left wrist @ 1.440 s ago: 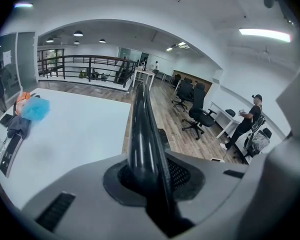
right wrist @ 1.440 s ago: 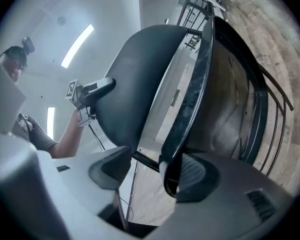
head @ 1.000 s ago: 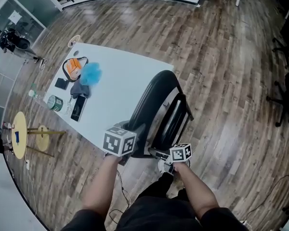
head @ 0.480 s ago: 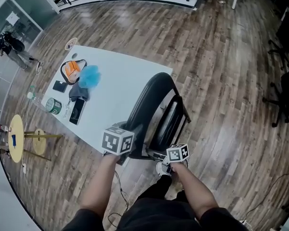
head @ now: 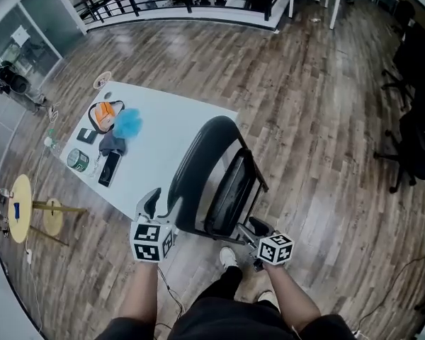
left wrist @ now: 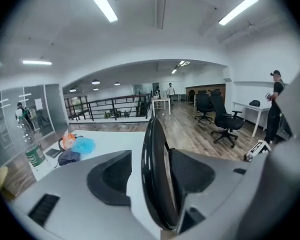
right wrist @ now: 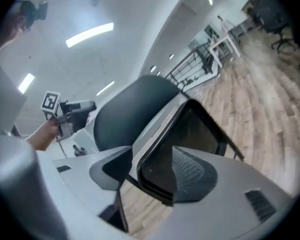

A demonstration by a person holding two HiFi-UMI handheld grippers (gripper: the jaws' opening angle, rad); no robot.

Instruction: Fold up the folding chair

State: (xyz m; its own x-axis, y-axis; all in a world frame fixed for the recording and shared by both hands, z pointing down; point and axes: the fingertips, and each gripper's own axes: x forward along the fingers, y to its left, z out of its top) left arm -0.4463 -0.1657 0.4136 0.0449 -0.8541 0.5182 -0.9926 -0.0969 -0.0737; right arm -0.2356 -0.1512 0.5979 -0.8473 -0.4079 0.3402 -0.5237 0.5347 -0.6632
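left gripper [head: 154, 201] backed off folding chair [head: 198, 163], jaws opening, backrest edge between them

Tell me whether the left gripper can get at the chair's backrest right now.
Probably yes: the left gripper is opening its jaws with the rim of the backrest standing between them, and nothing else is in the way.
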